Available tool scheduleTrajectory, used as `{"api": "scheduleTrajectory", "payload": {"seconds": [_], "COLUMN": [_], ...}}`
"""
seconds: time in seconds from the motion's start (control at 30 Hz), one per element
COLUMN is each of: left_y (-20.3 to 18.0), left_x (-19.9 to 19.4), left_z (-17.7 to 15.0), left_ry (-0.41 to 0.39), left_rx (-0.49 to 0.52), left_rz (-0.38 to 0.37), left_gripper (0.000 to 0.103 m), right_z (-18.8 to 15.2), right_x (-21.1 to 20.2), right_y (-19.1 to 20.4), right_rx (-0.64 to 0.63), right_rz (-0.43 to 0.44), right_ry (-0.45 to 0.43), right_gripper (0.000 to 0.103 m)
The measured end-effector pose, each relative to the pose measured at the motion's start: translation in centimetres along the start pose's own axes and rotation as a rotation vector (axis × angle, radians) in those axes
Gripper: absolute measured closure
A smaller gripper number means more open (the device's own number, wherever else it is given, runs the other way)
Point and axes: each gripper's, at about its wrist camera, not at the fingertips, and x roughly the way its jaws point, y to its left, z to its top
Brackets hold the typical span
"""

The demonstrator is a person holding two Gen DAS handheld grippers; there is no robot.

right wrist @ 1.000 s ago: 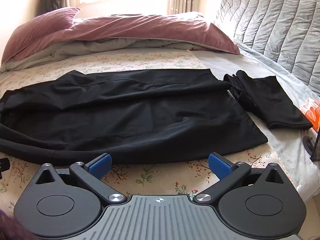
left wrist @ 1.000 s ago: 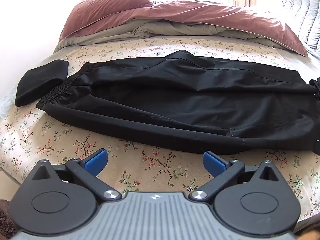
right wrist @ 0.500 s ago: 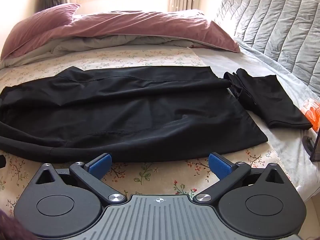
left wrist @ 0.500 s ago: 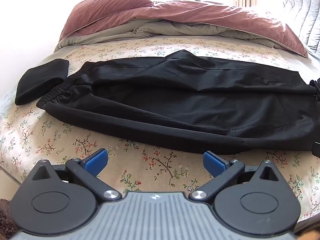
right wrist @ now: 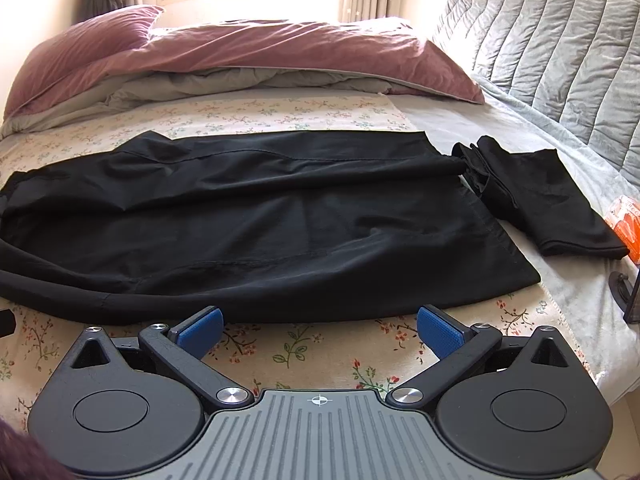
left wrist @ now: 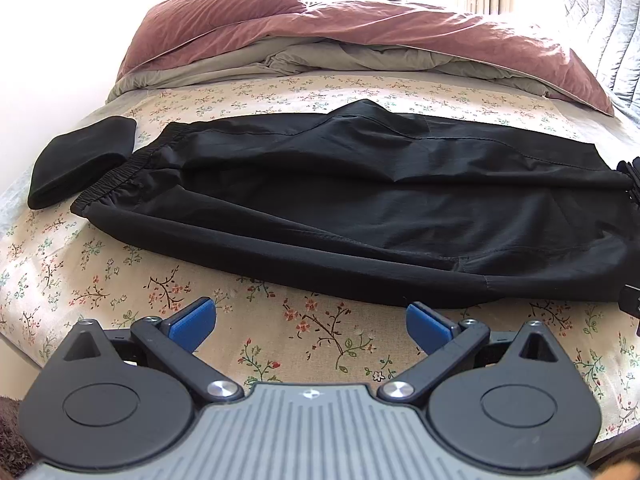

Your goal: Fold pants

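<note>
Closer now, black pants (left wrist: 360, 200) show no label.

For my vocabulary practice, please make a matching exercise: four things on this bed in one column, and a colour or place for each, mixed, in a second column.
Things:
1. pants
2. duvet
3. headboard
4. orange packet

Descriptions:
A. grey, quilted
B. at the right edge of the right wrist view
C. black, laid flat across the floral sheet
D. dusty pink, bunched at the far side

Pairs: 1-C, 2-D, 3-A, 4-B
</note>
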Motion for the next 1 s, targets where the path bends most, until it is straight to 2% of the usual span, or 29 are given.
{"api": "scheduleTrajectory", "payload": {"seconds": [1.0], "left_y": [0.03], "left_x": [0.25], "left_z": [-0.28], "left_ry": [-0.002], "left_rx": [0.007], "left_rz": [-0.008], "left_gripper": [0.0], "right_z": [0.22], "right_x": [-0.14], "right_y": [0.34], "right_rx": [-0.007], "right_rz": [0.004], "right_ry": [-0.001], "right_gripper": [0.0]}}
